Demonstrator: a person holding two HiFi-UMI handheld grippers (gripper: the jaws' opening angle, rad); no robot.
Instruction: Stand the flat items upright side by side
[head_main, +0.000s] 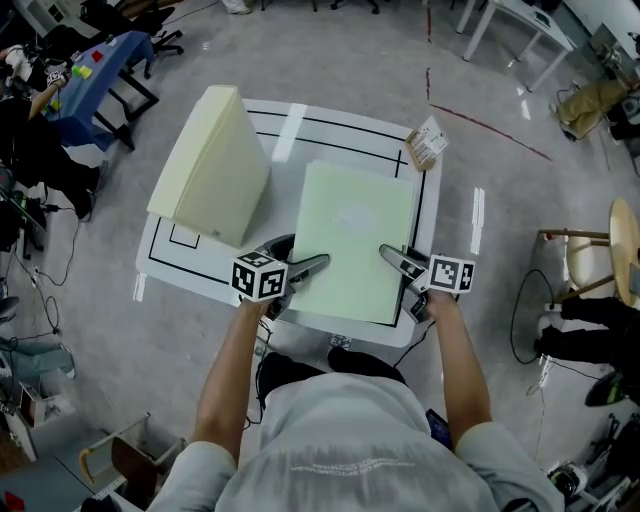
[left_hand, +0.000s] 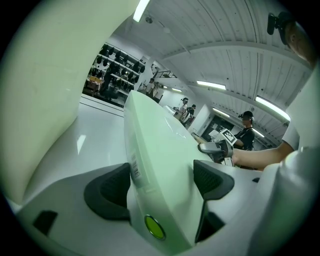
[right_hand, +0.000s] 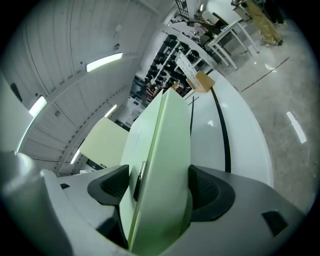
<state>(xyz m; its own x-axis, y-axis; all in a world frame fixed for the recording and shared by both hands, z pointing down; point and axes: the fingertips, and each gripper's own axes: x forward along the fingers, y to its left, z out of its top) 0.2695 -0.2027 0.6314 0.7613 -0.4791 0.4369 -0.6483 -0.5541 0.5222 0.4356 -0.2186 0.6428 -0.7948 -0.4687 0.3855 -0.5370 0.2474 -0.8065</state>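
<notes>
Now | white table (head_main: 340, 128), black-lined, on grey floor (head_main: 350, 50) | left claw (head_main: 308, 268) and right claw (head_main: 395, 260) each clamp green folder (head_main: 355, 235)

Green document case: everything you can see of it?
The pale green document case is flat, rectangular, plastic-looking, with a label on its spine and a round yellow-green snap. Its broad face shows from above, over the white table, right of the cream case. The left gripper and right gripper clamp its near edge in their tongs.
</notes>
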